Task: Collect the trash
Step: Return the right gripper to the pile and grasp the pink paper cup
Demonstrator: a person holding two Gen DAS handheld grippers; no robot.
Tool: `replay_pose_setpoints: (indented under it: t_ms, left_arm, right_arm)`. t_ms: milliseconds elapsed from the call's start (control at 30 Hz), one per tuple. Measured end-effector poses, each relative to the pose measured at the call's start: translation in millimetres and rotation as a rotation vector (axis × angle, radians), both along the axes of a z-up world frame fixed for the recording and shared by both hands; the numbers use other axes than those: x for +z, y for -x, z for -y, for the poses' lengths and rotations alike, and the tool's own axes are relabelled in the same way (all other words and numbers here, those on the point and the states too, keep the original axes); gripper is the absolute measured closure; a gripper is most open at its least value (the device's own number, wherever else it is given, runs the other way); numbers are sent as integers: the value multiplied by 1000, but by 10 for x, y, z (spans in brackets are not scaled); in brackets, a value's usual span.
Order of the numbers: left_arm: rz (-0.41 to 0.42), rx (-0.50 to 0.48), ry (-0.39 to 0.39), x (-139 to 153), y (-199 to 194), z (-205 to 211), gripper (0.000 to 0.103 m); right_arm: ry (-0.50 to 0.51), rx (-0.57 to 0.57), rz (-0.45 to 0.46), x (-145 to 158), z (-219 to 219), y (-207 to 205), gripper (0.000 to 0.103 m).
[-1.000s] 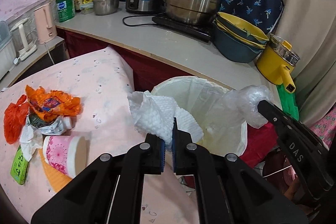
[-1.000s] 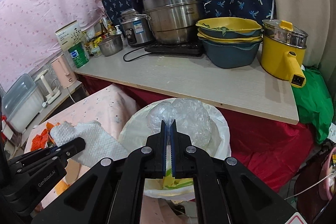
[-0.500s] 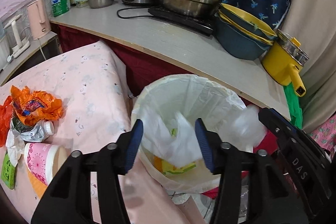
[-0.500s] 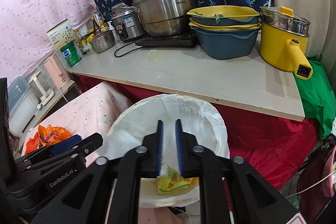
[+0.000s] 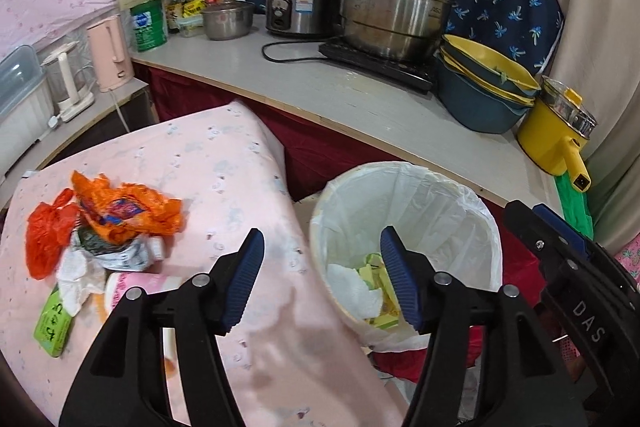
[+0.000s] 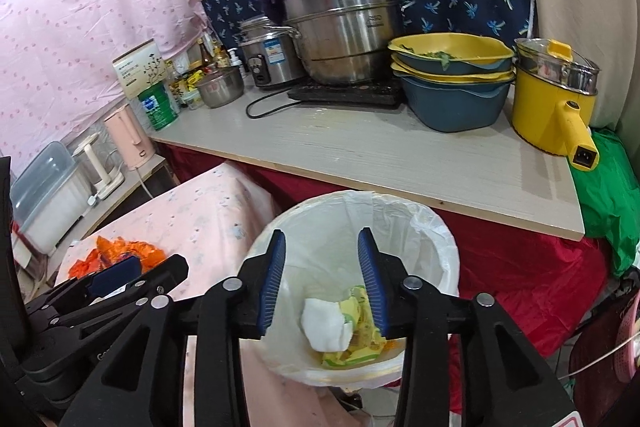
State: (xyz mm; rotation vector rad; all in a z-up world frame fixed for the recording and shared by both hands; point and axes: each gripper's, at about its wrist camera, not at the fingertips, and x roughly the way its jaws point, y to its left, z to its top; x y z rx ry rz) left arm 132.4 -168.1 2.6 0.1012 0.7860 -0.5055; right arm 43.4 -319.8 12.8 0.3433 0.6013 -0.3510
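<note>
A bin lined with a white bag point(image 5: 452, 211) point(image 6: 416, 223) stands beside the pink-clothed table point(image 5: 224, 171). Inside lie a white paper towel point(image 5: 352, 291) point(image 6: 326, 323) and yellow-green wrappers point(image 6: 360, 347). My left gripper point(image 5: 322, 275) is open and empty, over the bin's left rim. My right gripper point(image 6: 322, 279) is open and empty above the bin mouth. On the table lie an orange wrapper point(image 5: 124, 211), a red bag point(image 5: 48, 239), a crushed foil pack point(image 5: 116, 251), a pink paper cup point(image 5: 132, 287) and a green packet point(image 5: 54, 323).
A countertop point(image 6: 400, 155) behind the bin carries a large steel pot point(image 6: 344, 27), a rice cooker point(image 6: 268, 55), stacked blue and yellow basins point(image 6: 452, 83) and a yellow electric pot point(image 6: 552, 95). A pink kettle point(image 5: 110, 53) stands at left. Red cloth point(image 6: 520, 267) hangs under the counter.
Both grippers opened. The paper towel left my left gripper and the clear plastic wad left my right one; the towel now lies in the bin. The left gripper drew back toward the table.
</note>
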Motion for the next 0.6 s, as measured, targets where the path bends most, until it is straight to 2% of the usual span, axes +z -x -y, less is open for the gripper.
replay_pose_setpoints:
  t_ms: [367, 500, 600]
  left_arm:
    - [27, 129, -25, 67, 80, -748, 42]
    - [48, 166, -48, 55, 118, -1045, 40]
    - [54, 195, -56, 44, 138, -1276, 38]
  right_arm:
    - [26, 115, 15, 173, -678, -24, 61]
    - [41, 155, 20, 214, -945, -39, 55]
    - [43, 181, 17, 221, -1122, -59, 54]
